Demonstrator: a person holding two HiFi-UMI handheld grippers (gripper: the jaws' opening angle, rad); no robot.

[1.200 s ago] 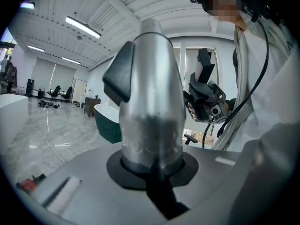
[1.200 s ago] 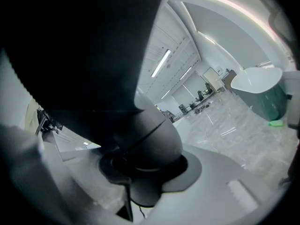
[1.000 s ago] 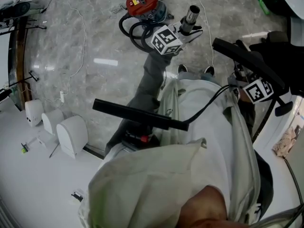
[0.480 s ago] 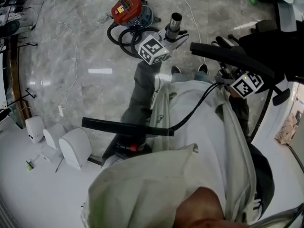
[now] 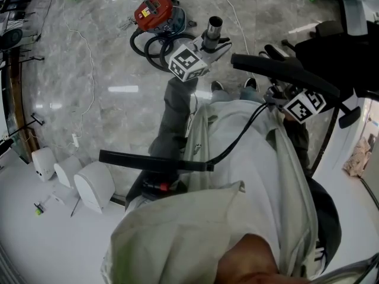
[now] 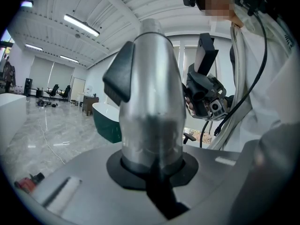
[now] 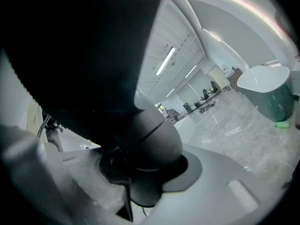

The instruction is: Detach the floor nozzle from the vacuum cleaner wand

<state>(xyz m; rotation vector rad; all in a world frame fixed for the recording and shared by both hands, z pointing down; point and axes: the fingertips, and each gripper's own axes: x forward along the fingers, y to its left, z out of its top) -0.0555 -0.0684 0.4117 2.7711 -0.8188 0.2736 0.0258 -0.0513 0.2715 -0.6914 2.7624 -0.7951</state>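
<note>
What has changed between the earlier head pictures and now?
Only the whole head view slid slightly left; nothing was taken or released. The left tongs stay shut on the metal wand, the right tongs on the black floor nozzle; the red vacuum cleaner lies unmoved.

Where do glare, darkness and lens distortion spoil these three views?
Head view: the wide lens bends the room's edges, and lamp reflections glare as white streaks on the marble floor. Left gripper view: the shiny wand looms large, the foreground soft. Right gripper view: the black floor nozzle darkens much of the frame; corners are black.
</note>
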